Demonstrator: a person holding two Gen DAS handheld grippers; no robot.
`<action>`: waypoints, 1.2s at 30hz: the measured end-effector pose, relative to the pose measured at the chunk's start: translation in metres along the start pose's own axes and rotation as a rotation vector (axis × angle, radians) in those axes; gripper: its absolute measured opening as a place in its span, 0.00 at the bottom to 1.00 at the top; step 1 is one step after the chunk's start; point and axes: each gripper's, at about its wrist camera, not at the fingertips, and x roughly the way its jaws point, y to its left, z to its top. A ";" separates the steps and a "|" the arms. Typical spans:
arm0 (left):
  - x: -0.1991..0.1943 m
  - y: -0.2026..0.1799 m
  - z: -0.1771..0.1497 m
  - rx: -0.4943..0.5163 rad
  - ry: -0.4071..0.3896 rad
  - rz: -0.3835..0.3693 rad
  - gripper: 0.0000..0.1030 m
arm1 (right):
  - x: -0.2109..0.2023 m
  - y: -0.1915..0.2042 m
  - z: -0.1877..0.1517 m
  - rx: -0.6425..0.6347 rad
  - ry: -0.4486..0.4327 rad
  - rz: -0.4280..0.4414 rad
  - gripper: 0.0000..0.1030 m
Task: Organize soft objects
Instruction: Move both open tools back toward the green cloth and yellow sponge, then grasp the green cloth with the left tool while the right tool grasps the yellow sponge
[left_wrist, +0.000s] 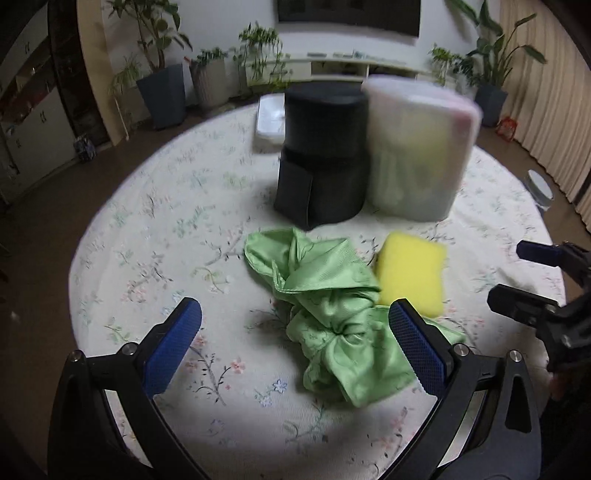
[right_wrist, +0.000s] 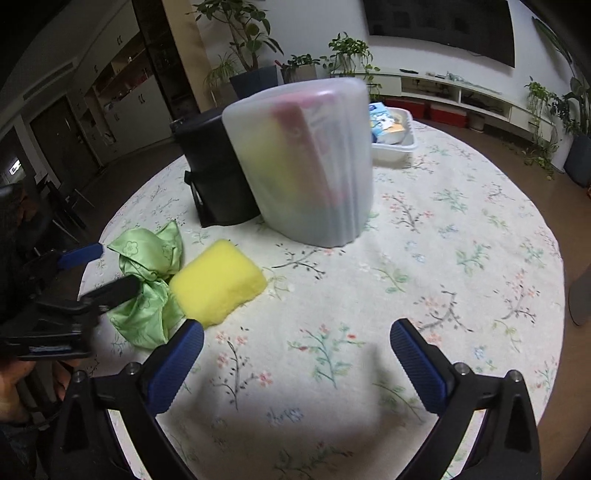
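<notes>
Two containers stand side by side toward the far edge of the round tabletop (right_wrist: 461, 229) with its floral cloth: a black fabric bin (left_wrist: 321, 155) and, touching it, a translucent plastic box (left_wrist: 417, 147) in which yellow and pink shapes show through the cloudy wall. Behind them, close to the far edge, sits a shallow white tray (right_wrist: 397, 144) with packets in it. Potted plants (left_wrist: 162, 74) line the floor beyond the tabletop.

Nearer the middle lies a crumpled green cloth (left_wrist: 325, 306), shiny, patterned with small flowers and knotted or bunched at its centre. A yellow sponge (right_wrist: 216, 280), a thick block with rounded corners, rests against the cloth's side, its edge touching the fabric.

The left gripper (left_wrist: 295, 339) hangs just above the green cloth with its blue-padded jaws spread wide and holding nothing; one jaw overlaps the cloth near the sponge. The right gripper (right_wrist: 297, 354) is over bare cloth-covered tabletop beside the sponge, its jaws likewise wide apart and empty
</notes>
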 end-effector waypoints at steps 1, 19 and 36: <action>0.004 0.000 0.000 0.001 0.013 0.002 1.00 | 0.003 0.003 0.002 -0.004 0.002 0.000 1.00; 0.025 0.018 -0.006 -0.075 0.075 -0.009 0.82 | 0.041 0.045 0.021 -0.014 0.056 0.017 1.00; 0.023 0.032 -0.011 -0.081 0.059 -0.051 0.39 | 0.068 0.066 0.036 0.049 0.099 0.030 0.72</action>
